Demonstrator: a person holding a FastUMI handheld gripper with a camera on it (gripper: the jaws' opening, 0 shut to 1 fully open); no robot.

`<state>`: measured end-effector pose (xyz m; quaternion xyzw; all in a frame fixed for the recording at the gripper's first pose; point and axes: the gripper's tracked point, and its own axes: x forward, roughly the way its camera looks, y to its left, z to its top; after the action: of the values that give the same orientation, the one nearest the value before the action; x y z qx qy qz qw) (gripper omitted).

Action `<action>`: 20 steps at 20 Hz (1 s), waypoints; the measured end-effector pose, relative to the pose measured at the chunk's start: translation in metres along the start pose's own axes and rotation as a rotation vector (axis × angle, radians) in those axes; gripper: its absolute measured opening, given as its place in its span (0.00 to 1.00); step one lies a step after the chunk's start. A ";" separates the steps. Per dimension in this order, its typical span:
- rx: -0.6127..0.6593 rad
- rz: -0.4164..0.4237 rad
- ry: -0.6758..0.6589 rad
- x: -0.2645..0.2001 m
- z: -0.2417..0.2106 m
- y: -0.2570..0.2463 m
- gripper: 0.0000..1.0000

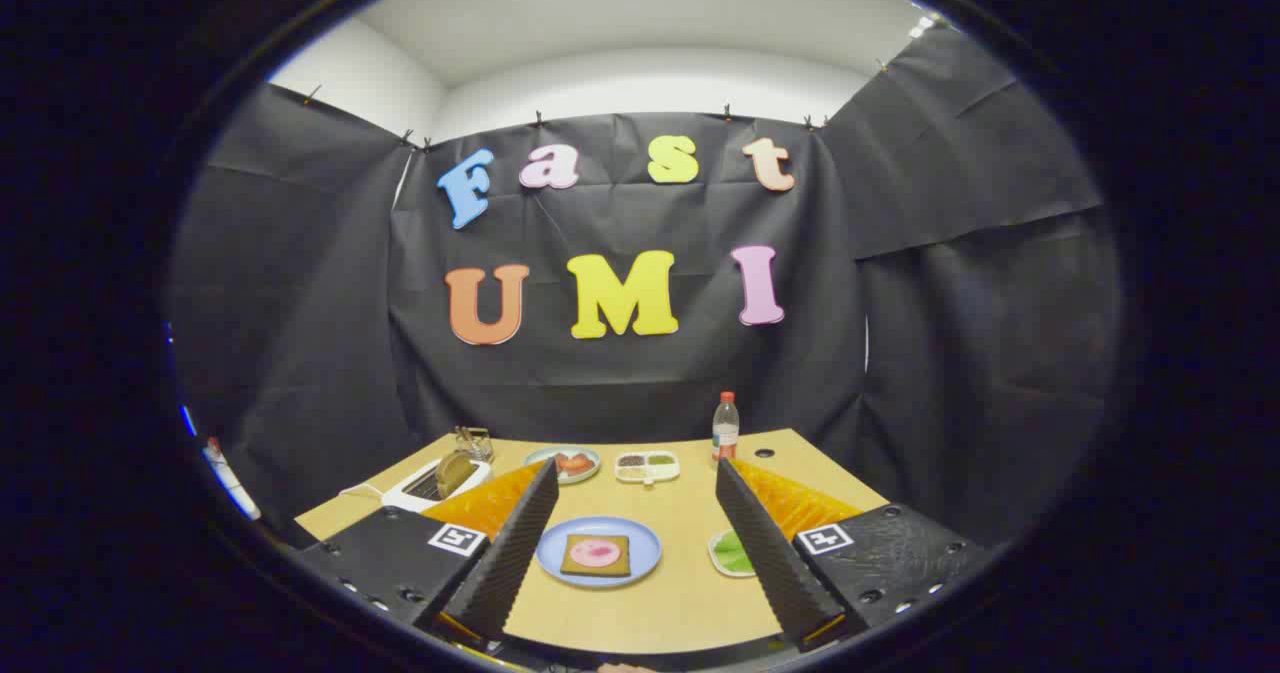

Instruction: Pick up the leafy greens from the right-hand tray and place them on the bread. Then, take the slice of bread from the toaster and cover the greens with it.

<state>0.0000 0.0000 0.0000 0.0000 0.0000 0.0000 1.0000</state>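
Note:
A blue plate (645,551) lies on the wooden table between my fingers, holding a slice of bread (595,556) with a pink round of meat on top. The leafy greens (733,551) rest on a small tray (716,554) to the right of the plate, half hidden behind my right finger. A white toaster (425,488) stands beyond my left finger with a slice of bread (454,471) sticking up out of it. My gripper (637,545) hangs above the table's near part, open, with nothing held.
Beyond the blue plate sit a round dish with red food (565,463) and a white divided tray (647,466). A plastic bottle with a red cap (725,427) stands at the back right. A small metal object (474,442) sits behind the toaster.

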 end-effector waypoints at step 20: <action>-0.023 -0.058 0.087 0.046 -0.031 -0.020 0.96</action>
<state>0.0459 -0.0201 -0.0309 -0.0114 0.0432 -0.0289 0.9986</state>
